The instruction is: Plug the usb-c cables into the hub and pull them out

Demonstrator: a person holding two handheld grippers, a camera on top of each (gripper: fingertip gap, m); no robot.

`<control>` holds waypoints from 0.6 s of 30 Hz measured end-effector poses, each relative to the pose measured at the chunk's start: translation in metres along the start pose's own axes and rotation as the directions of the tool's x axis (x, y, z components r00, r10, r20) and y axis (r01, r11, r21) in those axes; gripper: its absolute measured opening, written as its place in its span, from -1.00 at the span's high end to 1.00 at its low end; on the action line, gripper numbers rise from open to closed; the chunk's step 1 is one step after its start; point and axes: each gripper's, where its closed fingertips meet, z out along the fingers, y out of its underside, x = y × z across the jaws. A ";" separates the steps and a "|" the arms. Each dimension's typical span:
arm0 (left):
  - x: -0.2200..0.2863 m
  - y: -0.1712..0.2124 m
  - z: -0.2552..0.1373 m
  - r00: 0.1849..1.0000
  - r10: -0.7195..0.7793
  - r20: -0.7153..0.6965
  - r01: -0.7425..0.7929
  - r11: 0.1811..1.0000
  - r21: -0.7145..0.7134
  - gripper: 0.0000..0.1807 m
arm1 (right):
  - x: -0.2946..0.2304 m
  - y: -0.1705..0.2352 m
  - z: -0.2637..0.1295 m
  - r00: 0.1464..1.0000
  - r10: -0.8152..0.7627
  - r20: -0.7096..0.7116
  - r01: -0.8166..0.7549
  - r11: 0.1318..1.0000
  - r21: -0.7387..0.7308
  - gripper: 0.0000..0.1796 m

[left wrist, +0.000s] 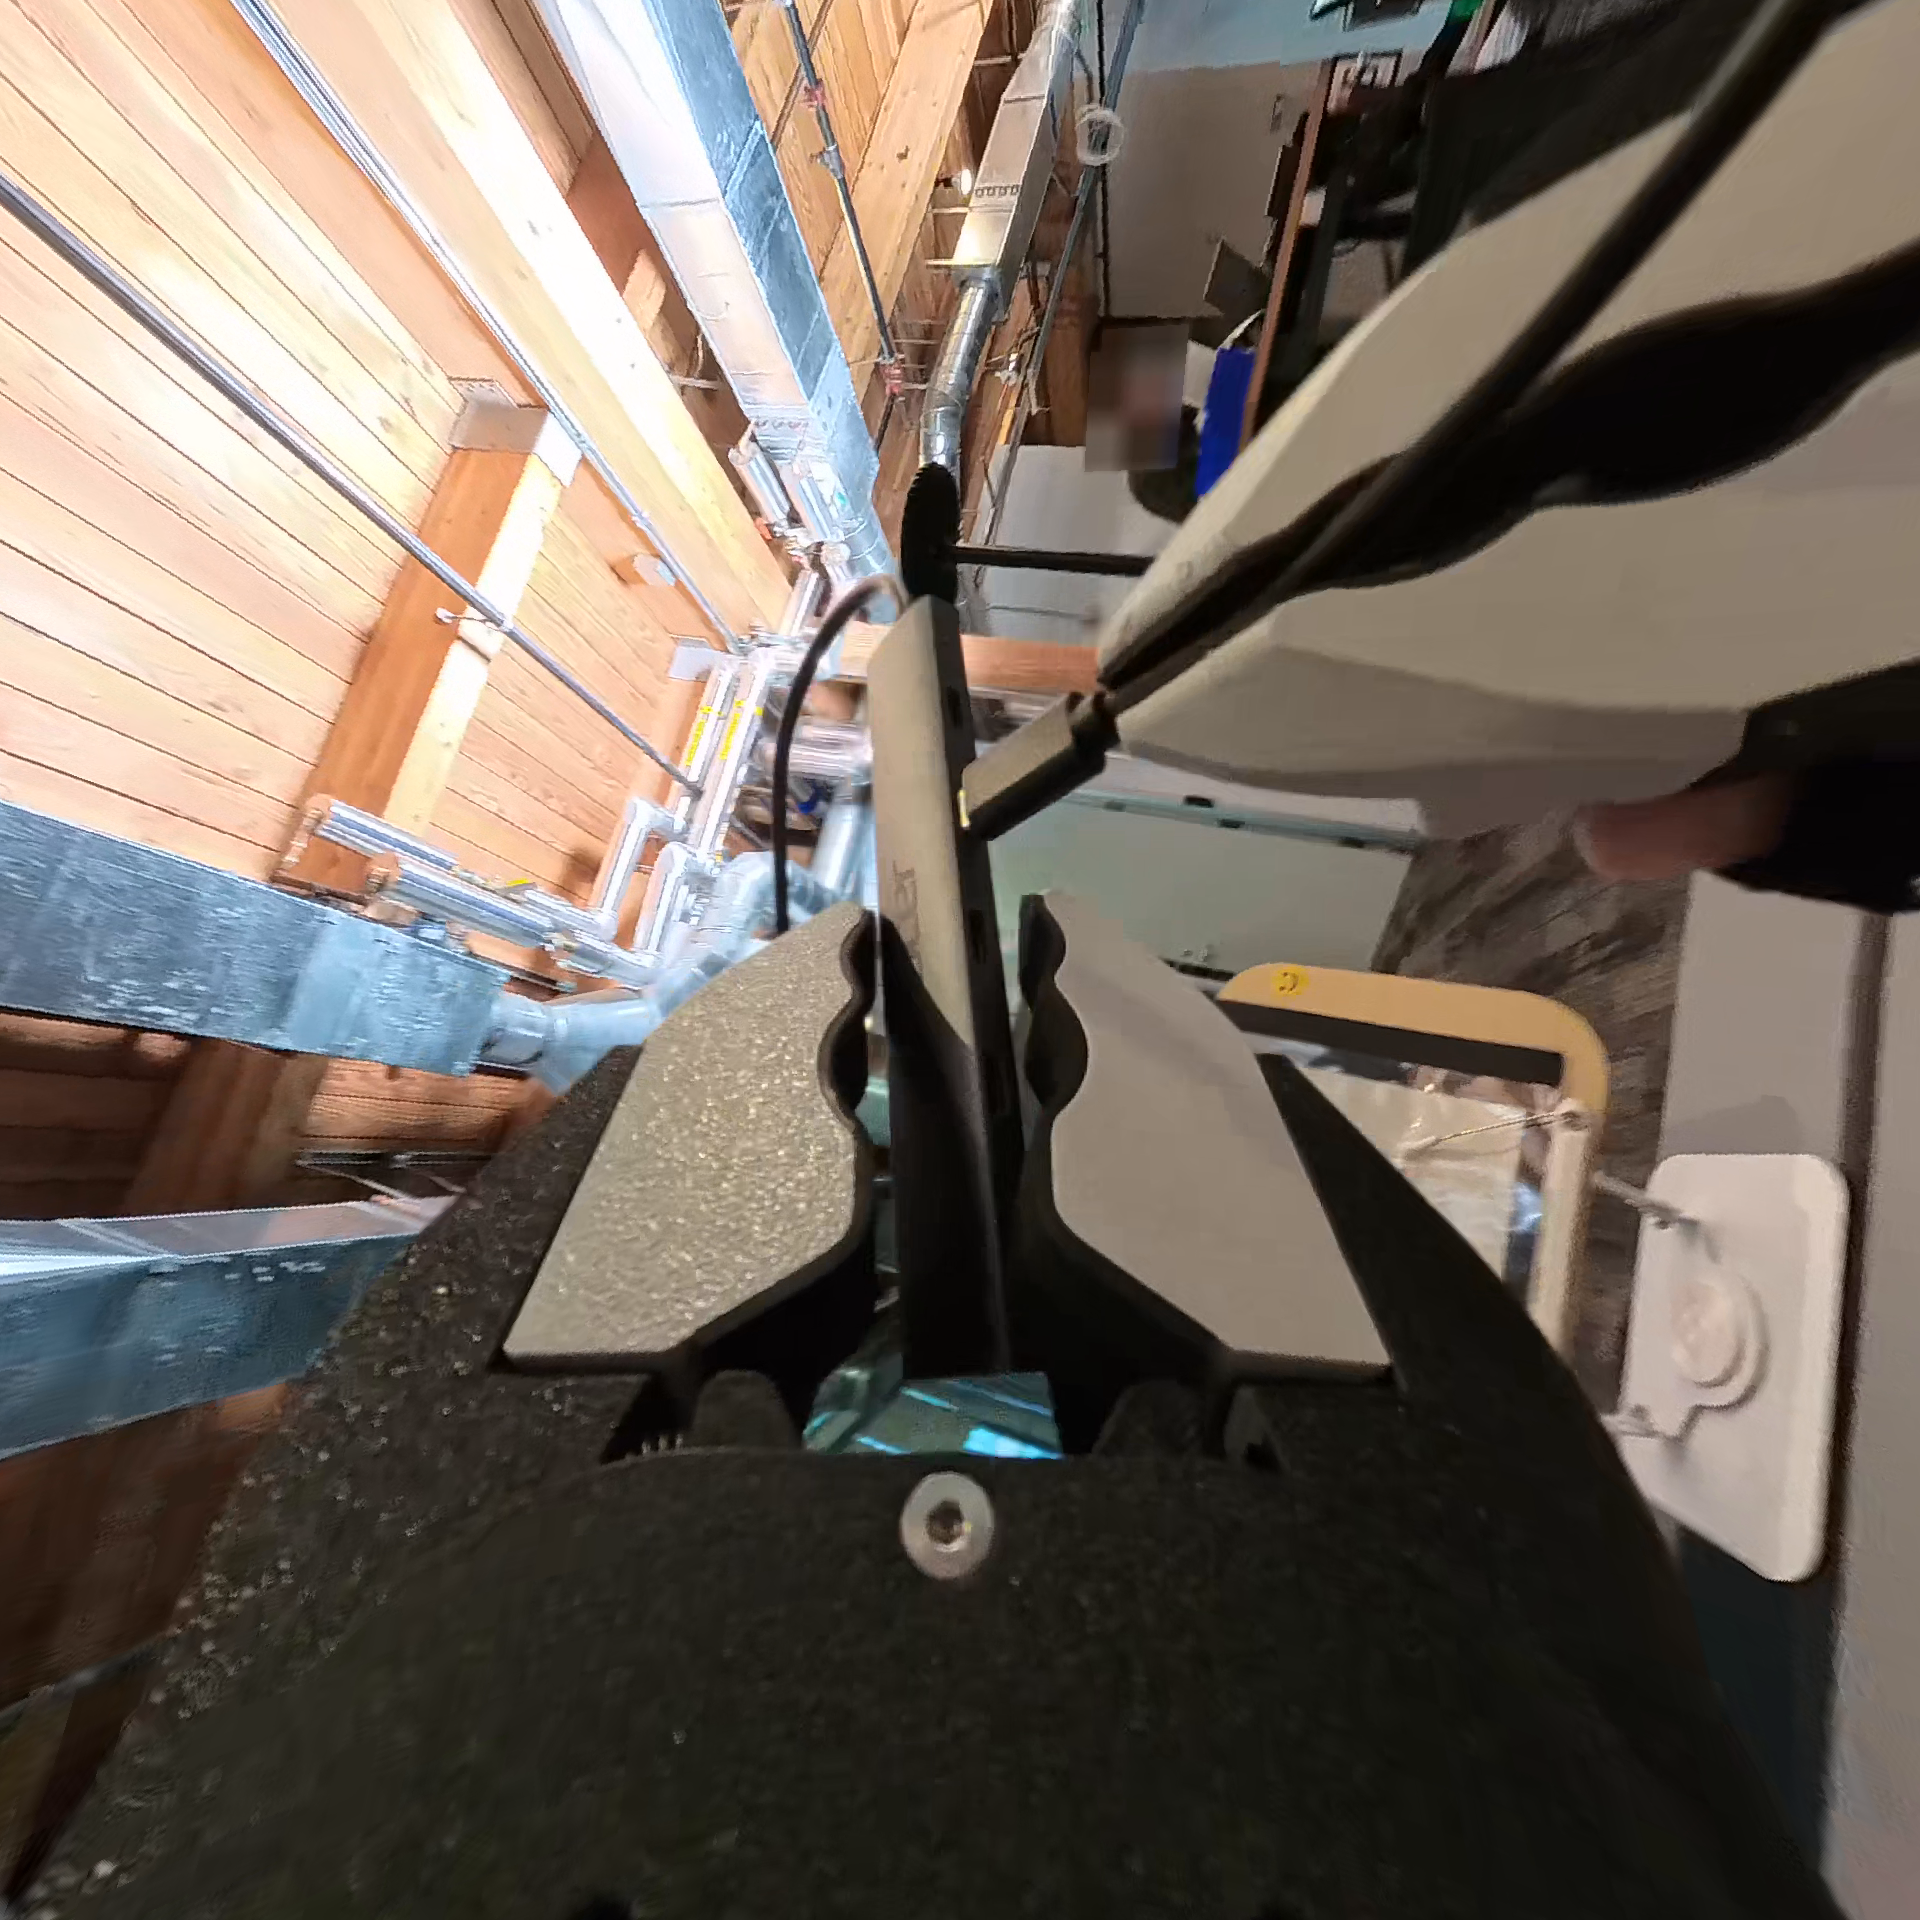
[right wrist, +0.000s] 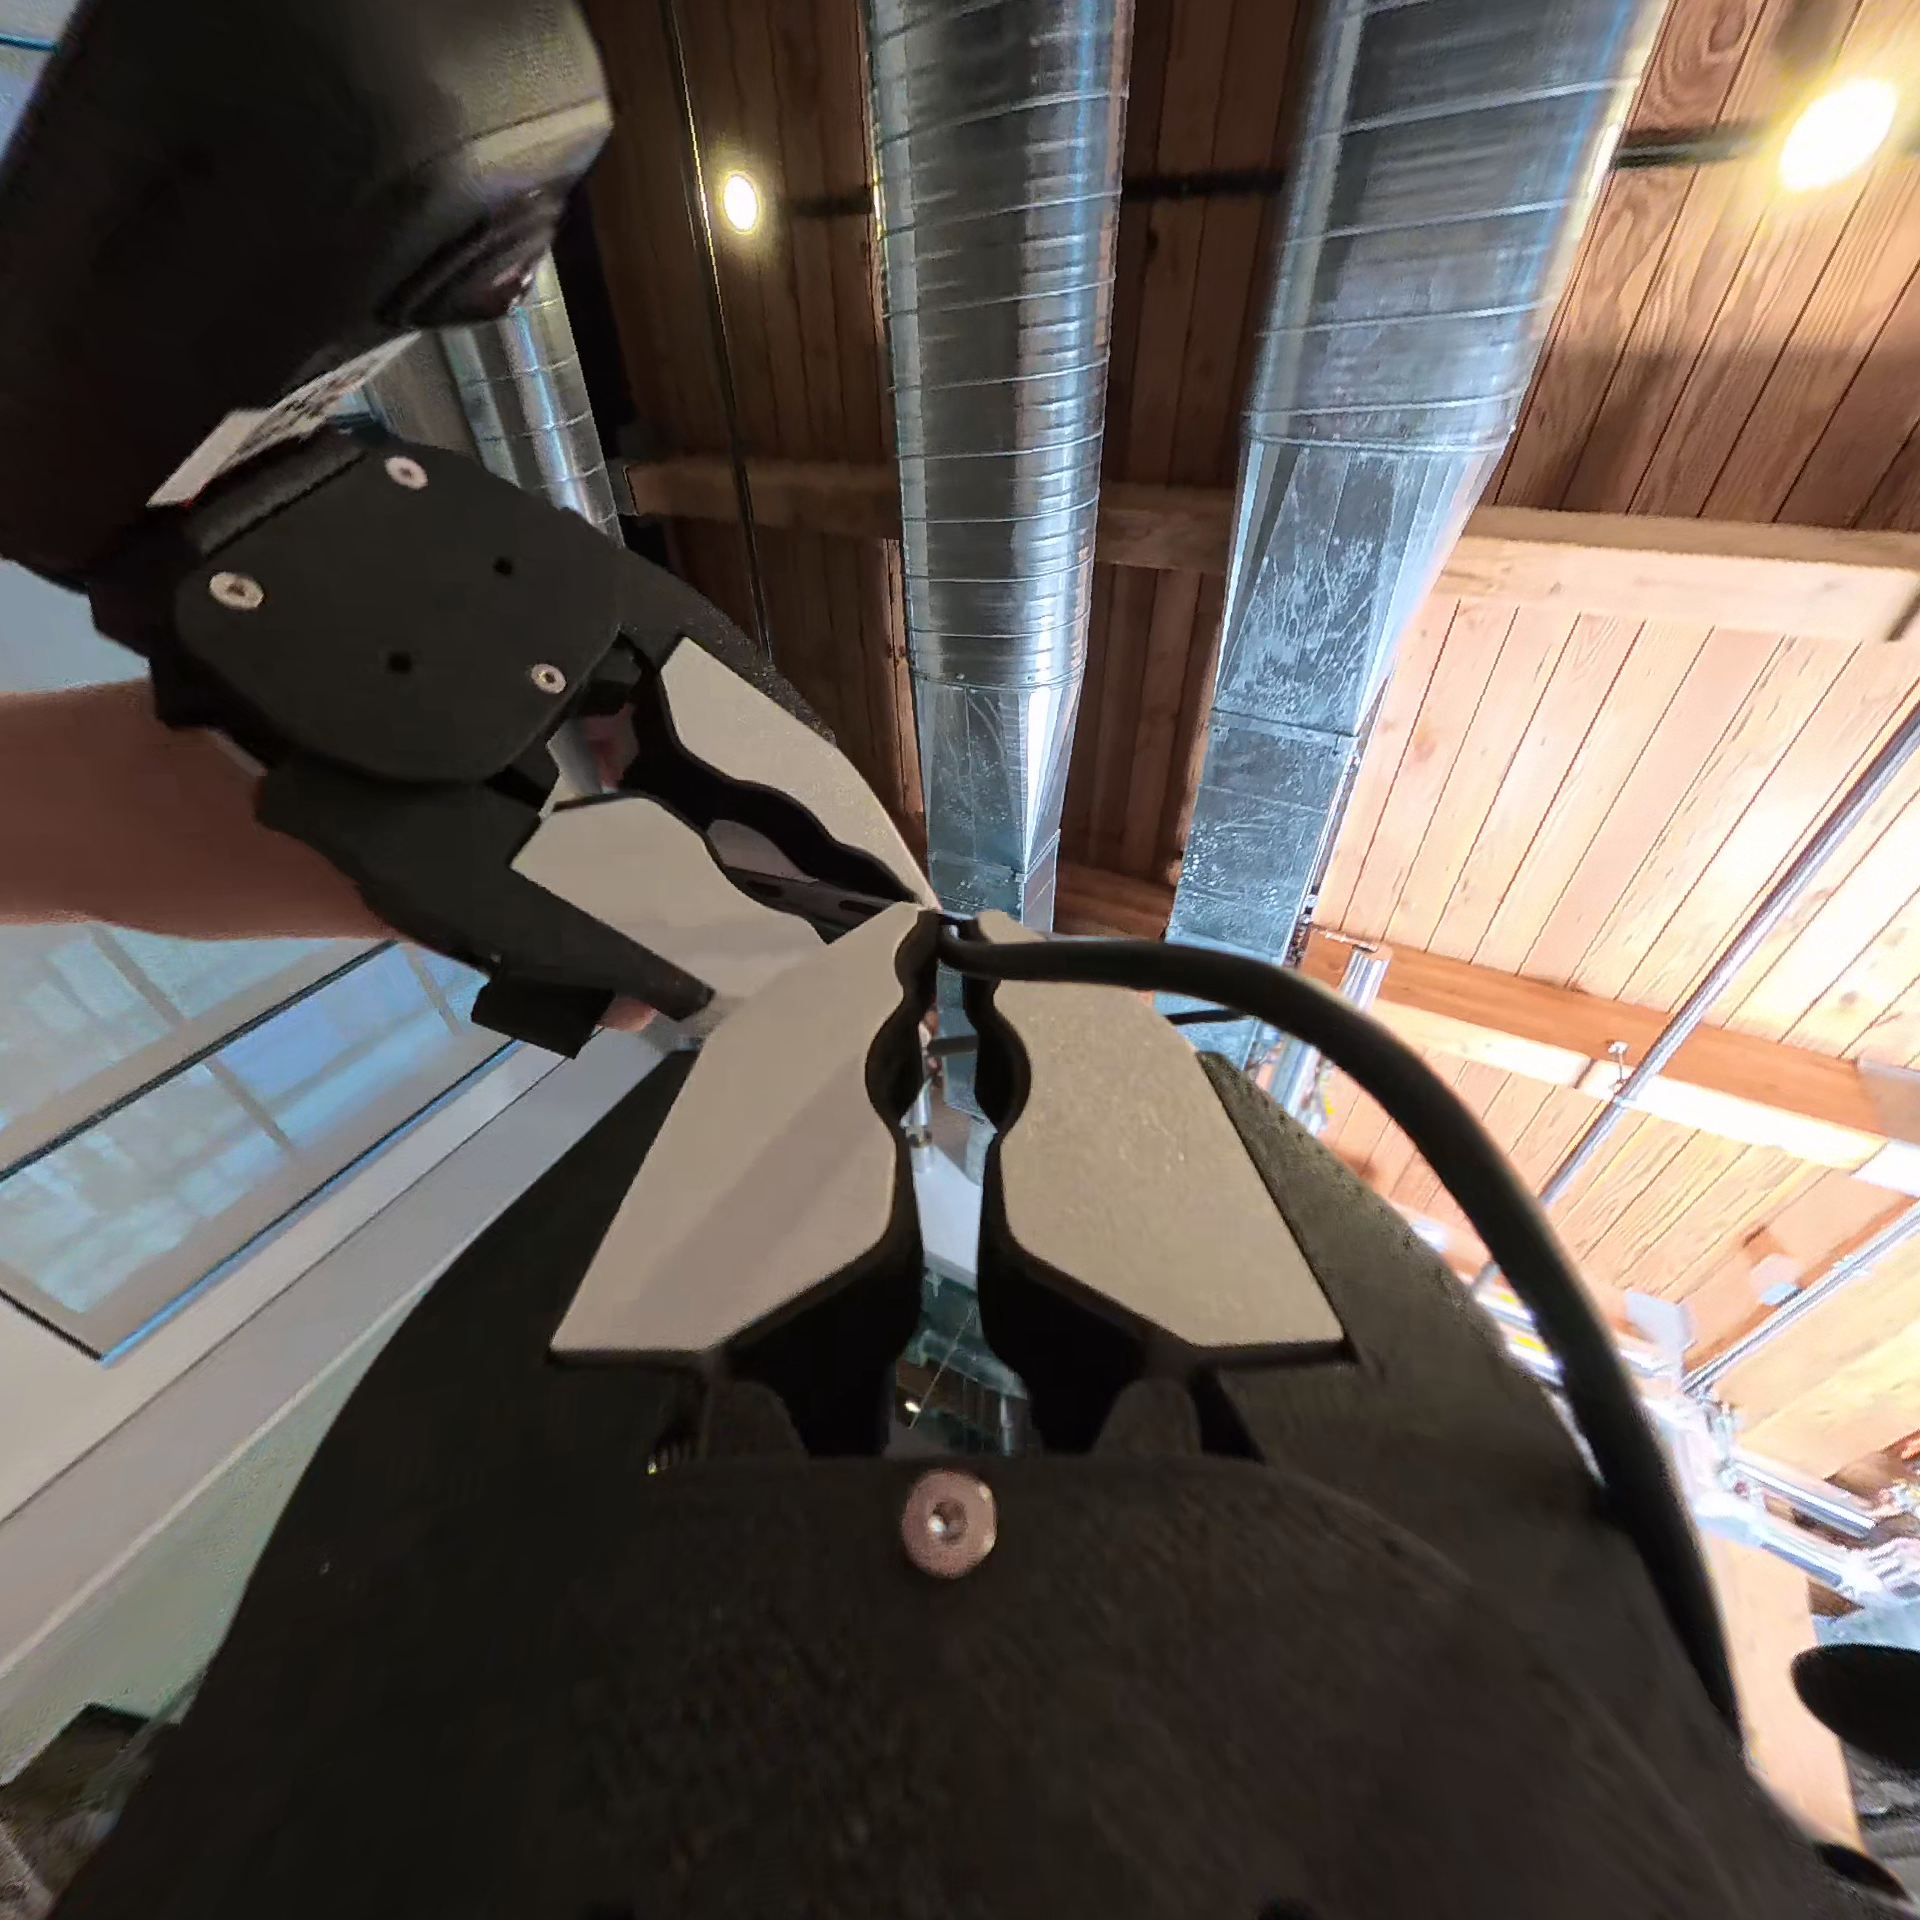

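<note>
The left gripper (left wrist: 940, 997) is pinching the dark hub (left wrist: 935, 831) edge-on between its fingers, ports facing the right gripper (left wrist: 1299, 582). The right gripper's fingers are clamping a black USB-C cable (right wrist: 1299, 997), its plug (left wrist: 1029, 774) meeting the hub's port edge. Beyond the hub, open air is reaching up to ceiling ducts (right wrist: 987, 416).

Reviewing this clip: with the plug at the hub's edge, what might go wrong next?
1. The dark rectangular USB-C plug meets the flat black hub at a slant; it may jam or miss the port.
2. The left gripper holds the hub by one end only; pushing may pivot it.
3. The black cable loops beside the right gripper and could snag.
</note>
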 end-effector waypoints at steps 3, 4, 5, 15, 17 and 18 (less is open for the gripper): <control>0.001 -0.003 -0.002 0.995 -0.088 -0.053 0.088 0.996 0.006 0.67 | 0.000 -0.002 0.000 1.000 -0.024 -0.002 0.024 1.000 0.004 0.95; 0.002 -0.004 -0.002 0.991 -0.114 -0.073 0.115 0.993 0.008 0.66 | -0.001 -0.002 0.000 1.000 -0.026 -0.002 0.026 1.000 0.004 0.95; 0.004 -0.005 -0.003 0.986 -0.136 -0.096 0.138 0.990 0.008 0.66 | -0.001 -0.002 0.000 1.000 -0.029 -0.003 0.029 1.000 0.009 0.95; 0.012 -0.008 -0.013 0.872 -0.387 -0.299 0.406 0.914 0.000 0.66 | -0.007 -0.002 -0.002 0.997 -0.077 0.008 0.076 0.997 0.030 0.95; 0.013 -0.007 -0.014 0.850 -0.418 -0.319 0.440 0.898 -0.006 0.68 | -0.007 -0.002 -0.003 0.996 -0.092 0.003 0.092 0.995 0.033 0.95; 0.014 -0.005 -0.014 0.843 -0.430 -0.323 0.450 0.893 -0.014 0.67 | -0.008 -0.002 -0.003 0.995 -0.096 0.005 0.096 0.995 0.033 0.95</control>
